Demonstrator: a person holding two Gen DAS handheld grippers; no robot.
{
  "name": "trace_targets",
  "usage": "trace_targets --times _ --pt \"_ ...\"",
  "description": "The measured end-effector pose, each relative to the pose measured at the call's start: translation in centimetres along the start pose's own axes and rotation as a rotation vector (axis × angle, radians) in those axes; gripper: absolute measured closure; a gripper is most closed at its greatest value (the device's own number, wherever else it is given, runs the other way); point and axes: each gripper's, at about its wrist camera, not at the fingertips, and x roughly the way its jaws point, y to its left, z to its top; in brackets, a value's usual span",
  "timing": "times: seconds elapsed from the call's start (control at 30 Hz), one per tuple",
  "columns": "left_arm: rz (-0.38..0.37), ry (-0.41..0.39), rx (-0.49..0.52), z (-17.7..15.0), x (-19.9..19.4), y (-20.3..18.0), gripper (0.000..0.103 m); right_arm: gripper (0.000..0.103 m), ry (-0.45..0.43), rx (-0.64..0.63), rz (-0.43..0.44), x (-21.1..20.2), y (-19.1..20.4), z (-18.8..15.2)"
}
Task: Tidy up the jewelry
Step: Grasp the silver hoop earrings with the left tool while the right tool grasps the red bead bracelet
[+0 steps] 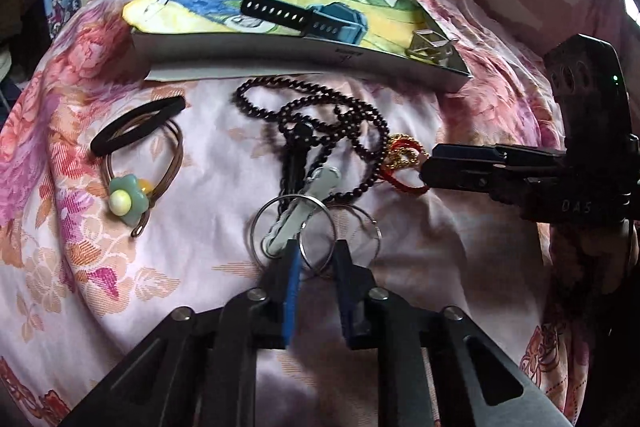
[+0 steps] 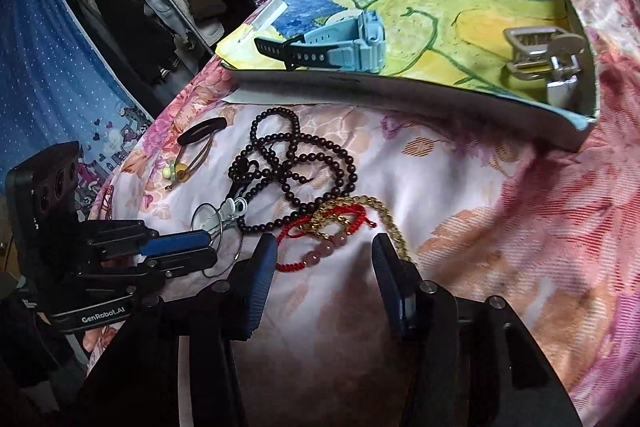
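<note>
Blue watch (image 2: 352, 45) and metal clip (image 2: 540, 57) already placed in box (image 1: 304, 53). Beads (image 1: 320, 123), bracelets (image 2: 332, 231), hair ties (image 1: 136, 143) left on bed. Left gripper (image 1: 316, 259) narrowed around key rings (image 1: 296, 231), grip uncertain; right gripper (image 2: 324, 259) held wide over bracelets.

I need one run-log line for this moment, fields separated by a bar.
left gripper: open at hoop earrings | right gripper: open over red bracelet | tray: watch, clip inside
</note>
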Motion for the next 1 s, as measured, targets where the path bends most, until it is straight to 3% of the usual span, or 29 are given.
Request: trace_targets --times 0.03,0.23,0.4,1.0 --pt "0.000 0.001 -0.002 0.0 0.0 0.1 0.093 0.059 0.004 -0.007 -0.007 0.3 0.3 -0.1" --pt "0.001 -0.002 0.014 -0.2 -0.3 -0.2 0.098 0.085 0.007 0.013 -0.025 0.2 0.6 -0.5" --pt "-0.021 -0.008 0.019 -0.5 -0.8 -0.5 0.099 0.095 0.005 0.017 -0.020 0.0 0.5 -0.7" --pt "-0.098 -0.106 0.032 -0.9 -3.9 -1.8 0.101 0.096 -0.099 -0.137 -0.157 -6.9 3.1 -1.8"
